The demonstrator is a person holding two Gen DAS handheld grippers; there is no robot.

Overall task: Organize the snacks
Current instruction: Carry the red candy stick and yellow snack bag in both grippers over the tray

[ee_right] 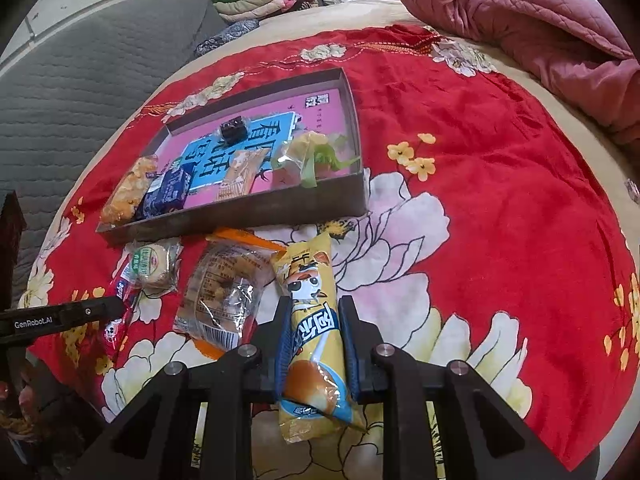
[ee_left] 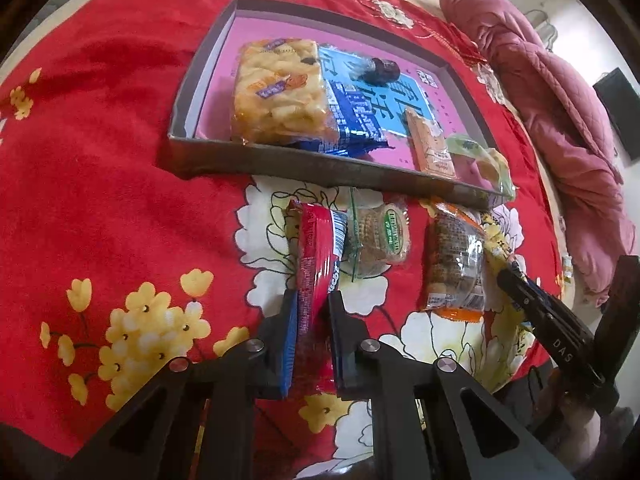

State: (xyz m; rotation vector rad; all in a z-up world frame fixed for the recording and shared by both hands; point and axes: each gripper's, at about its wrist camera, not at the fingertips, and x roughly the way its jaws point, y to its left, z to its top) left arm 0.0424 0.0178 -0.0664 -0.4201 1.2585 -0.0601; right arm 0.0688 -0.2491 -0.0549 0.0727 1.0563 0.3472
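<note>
A: Which step is judged to be in hand?

B: The pick-up. Taken from the left: the left tool is clamped on the red packet, which lies on the bedspread just short of the box. The right tool is clamped on the yellow packet, also on the bedspread, in front of the box's near wall.

A: Both are gripped, then. What is called for next?

B: A lift clear of the bedspread is likely needed, then a carry over the near wall and a release into a bare patch of the box. The red packet is held edge-on, so some droop may be expected. Care would be needed that the round cake beside it is not dragged along.

A: What is left outside the box?

B: Between the two held packets, the round cake and the clear bun pack; neither is touched by a tool.

A: What is given by one view and not the other?

B: In the left view the box's contents are seen near: the rice cracker, the blue pack, a dark sweet, an orange bar and a green-wrapped item at the right corner. The yellow packet is mostly hidden there behind the right tool's finger. In the right view the yellow packet's whole printed face is shown, as is the free floor at the box's far right; the red packet is only glimpsed beside the left tool's tip.
</note>
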